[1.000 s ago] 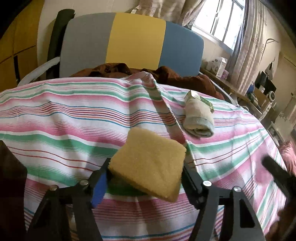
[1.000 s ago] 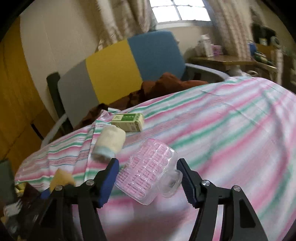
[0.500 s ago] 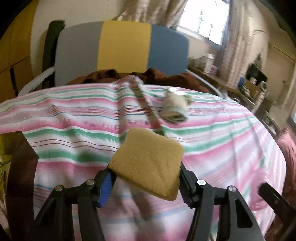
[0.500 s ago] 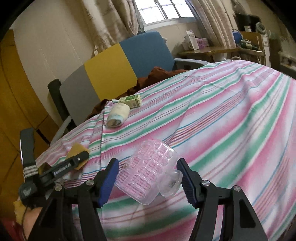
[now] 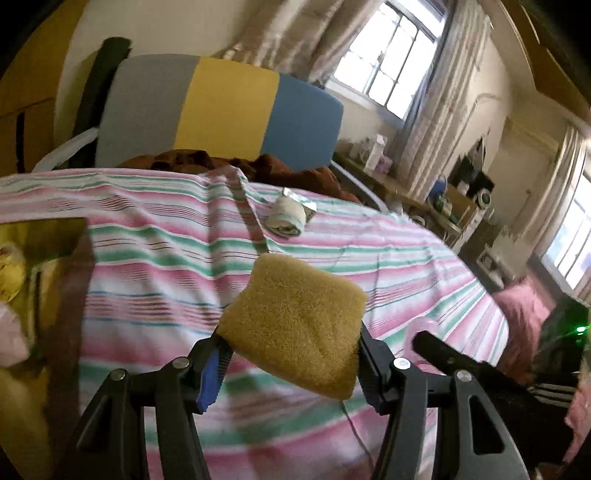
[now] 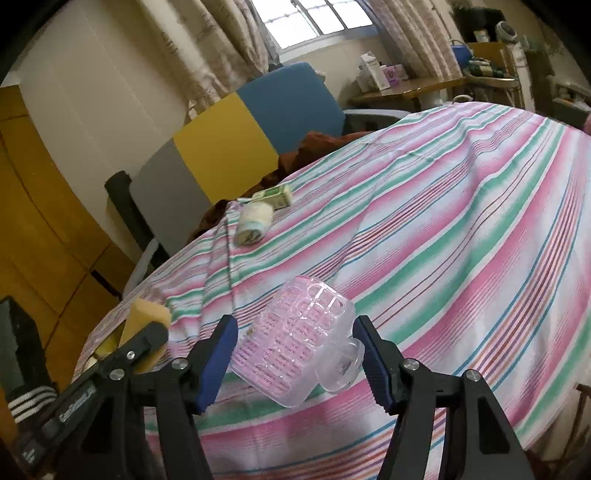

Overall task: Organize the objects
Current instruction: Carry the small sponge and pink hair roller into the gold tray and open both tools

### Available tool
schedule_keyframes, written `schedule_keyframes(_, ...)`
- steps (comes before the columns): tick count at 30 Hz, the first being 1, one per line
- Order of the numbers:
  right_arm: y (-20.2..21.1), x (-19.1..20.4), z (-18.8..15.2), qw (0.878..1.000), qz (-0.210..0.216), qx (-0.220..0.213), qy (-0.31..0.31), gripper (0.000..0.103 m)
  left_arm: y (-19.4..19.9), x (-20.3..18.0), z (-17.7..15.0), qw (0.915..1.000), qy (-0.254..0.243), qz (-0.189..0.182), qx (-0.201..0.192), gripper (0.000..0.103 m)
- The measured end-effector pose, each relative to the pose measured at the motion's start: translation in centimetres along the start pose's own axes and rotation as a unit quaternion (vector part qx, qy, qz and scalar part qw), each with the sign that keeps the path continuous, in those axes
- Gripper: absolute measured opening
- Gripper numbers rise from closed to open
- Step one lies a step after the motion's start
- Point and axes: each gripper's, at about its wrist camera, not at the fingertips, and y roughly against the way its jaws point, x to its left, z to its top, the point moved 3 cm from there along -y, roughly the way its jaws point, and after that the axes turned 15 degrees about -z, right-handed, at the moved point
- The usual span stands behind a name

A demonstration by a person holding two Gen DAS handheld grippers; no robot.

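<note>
Left claw (image 5: 291, 363): clamped on one yellow sponge (image 5: 295, 325), held above the striped cloth (image 5: 147, 236).
Right claw (image 6: 295, 350): clamped on one clear pink plastic holder (image 6: 295, 341), held above the cloth.
Lying on the cloth: one rolled sock (image 6: 254, 223), and one green box (image 6: 275, 195) just beside it.
Behind: one chair (image 5: 221, 110) in grey, yellow and blue.

Striped-cloth table (image 6: 461, 221); tri-colour chair (image 5: 221, 107); bright curtained window (image 6: 314, 18); cluttered desk (image 6: 406, 88) behind
</note>
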Motion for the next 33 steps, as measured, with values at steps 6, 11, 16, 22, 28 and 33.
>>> schedule_keyframes(6, 0.5, 3.2, -1.2, 0.999, 0.033, 0.015, 0.023, 0.065, 4.6, 1.5, -0.6, 0.9998, 0.008, 0.009, -0.014, 0.061)
schedule_keyframes(11, 0.8, 8.0, -2.4, 0.994, 0.078, 0.029, 0.064, 0.065, 8.7, 4.1, -0.4, 0.9976, 0.043, 0.029, -0.045, 0.061)
schedule_keyframes(16, 1.3, 14.3, -3.7, 0.983, 0.131, 0.041, 0.121, 0.065, 13.0, 7.2, 0.0, 0.9919, 0.07, 0.062, -0.086, 0.061)
schedule_keyframes(22, 1.2, 21.6, -5.1, 0.966, 0.182, 0.057, 0.174, 0.065, 17.9, 11.4, 0.5, 0.9804, 0.104, 0.104, -0.131, 0.061)
schedule_keyframes(28, -0.2, 28.5, -6.4, 0.95, 0.202, 0.067, 0.229, 0.065, 20.9, 15.8, 0.7, 0.9712, 0.126, 0.148, -0.137, 0.061)
schedule_keyframes(33, -2.9, 32.2, -7.1, 0.943, 0.195, 0.095, 0.252, 0.067, 20.6, 19.5, 0.3, 0.9681, 0.144, 0.175, -0.106, 0.061)
